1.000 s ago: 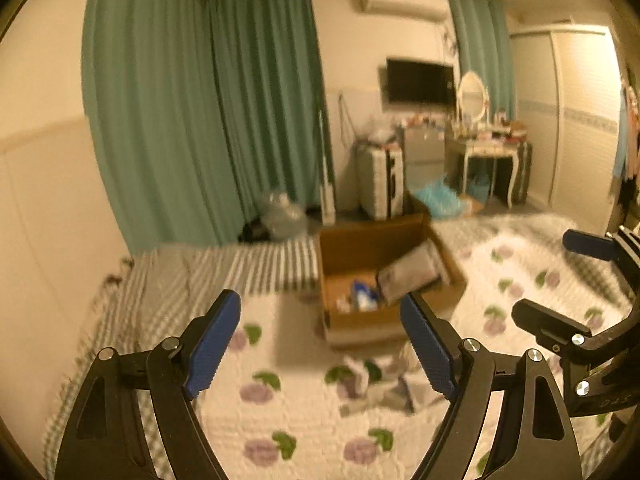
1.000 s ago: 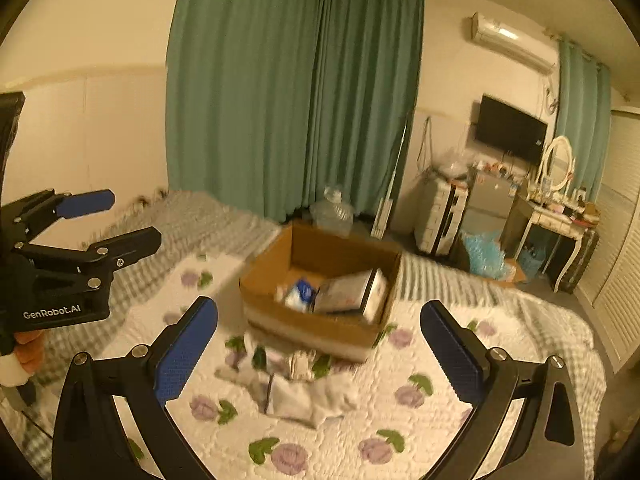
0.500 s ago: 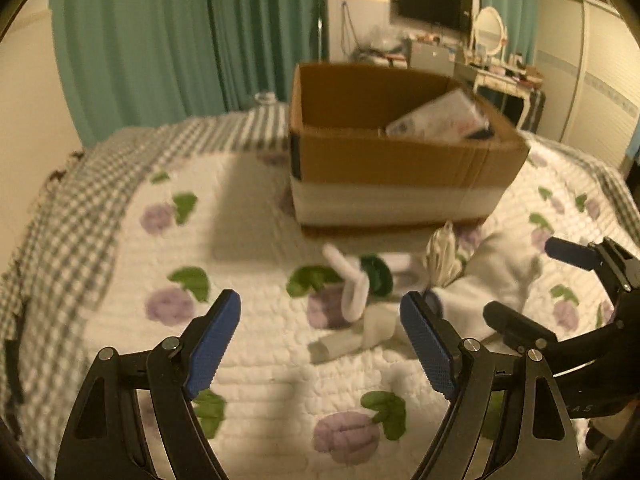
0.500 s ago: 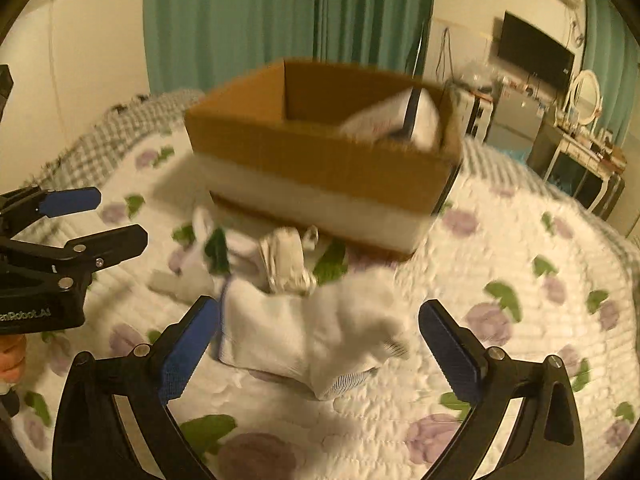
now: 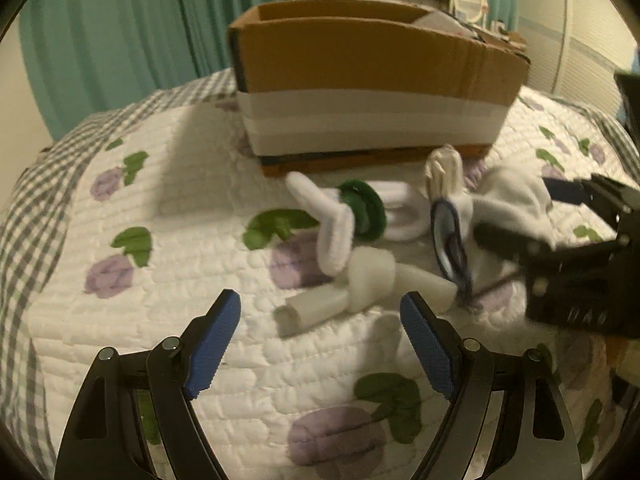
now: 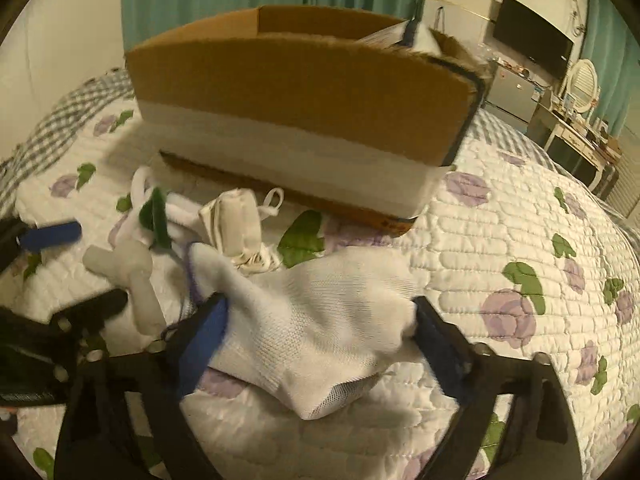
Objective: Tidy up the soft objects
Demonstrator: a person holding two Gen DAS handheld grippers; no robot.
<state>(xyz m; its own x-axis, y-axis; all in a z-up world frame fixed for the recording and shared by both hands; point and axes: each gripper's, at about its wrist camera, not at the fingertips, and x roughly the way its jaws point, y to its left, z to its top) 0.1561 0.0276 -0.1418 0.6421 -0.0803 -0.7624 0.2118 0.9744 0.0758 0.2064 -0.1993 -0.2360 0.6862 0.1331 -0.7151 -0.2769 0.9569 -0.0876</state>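
Home bedroom. Bed carried white quilted cover (image 6: pixel 520 216) printed with purple roses, green leaves; grey checked blanket (image 5: pixel 24 216) lay along its edge. Teal curtains (image 5: pixel 132 32) hung behind. Wall-mounted television (image 6: pixel 532 46), white dressing table (image 6: pixel 576 136) with oval mirror (image 6: pixel 585 80) stood at far wall. Open cardboard box (image 6: pixel 304 92) and loose white socks (image 6: pixel 320 320) sat on bed.

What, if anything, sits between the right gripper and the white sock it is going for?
Nothing visible does. The right gripper already has its open fingers on either side of the white sock on the quilt. The rolled beige sock and the cardboard box lie beyond it, not between.
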